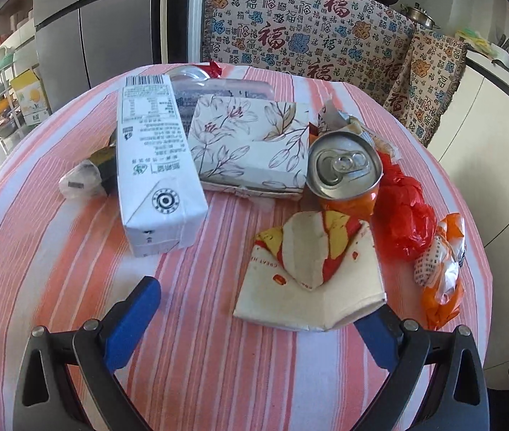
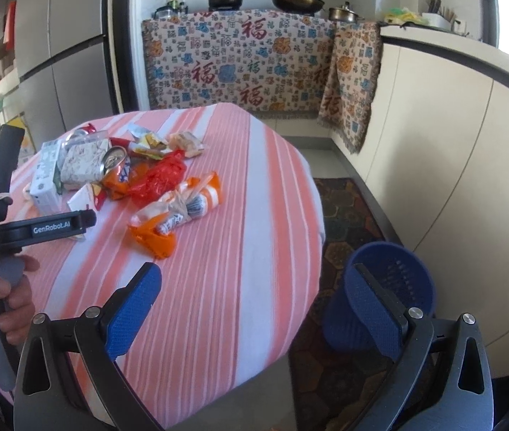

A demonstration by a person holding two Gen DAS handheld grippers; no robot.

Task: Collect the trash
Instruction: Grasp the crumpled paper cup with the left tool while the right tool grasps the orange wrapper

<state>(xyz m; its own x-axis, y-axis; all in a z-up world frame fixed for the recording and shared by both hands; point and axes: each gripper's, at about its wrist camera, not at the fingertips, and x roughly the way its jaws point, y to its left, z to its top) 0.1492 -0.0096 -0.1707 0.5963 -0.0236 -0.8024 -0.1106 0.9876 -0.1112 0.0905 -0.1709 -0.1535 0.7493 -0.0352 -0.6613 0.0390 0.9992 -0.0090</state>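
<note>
Trash lies on a round table with a pink striped cloth (image 1: 197, 359). In the left wrist view I see a white milk carton (image 1: 154, 165), a floral tissue box (image 1: 251, 147), a crushed orange can (image 1: 344, 172), a flattened paper cup (image 1: 312, 269), a red plastic bag (image 1: 405, 212) and an orange-white wrapper (image 1: 441, 269). My left gripper (image 1: 258, 309) is open; the paper cup lies just inside its right finger (image 1: 376, 337). My right gripper (image 2: 258, 298) is open and empty over the table's near edge. A blue bin (image 2: 383, 301) stands on the floor to the right.
A patterned blanket (image 2: 240, 68) covers the counter behind the table, with pans (image 2: 294, 0) on top. A grey fridge (image 1: 93, 25) stands at the back left. White cabinets (image 2: 452, 125) run along the right. A dark mat (image 2: 344, 208) lies on the floor.
</note>
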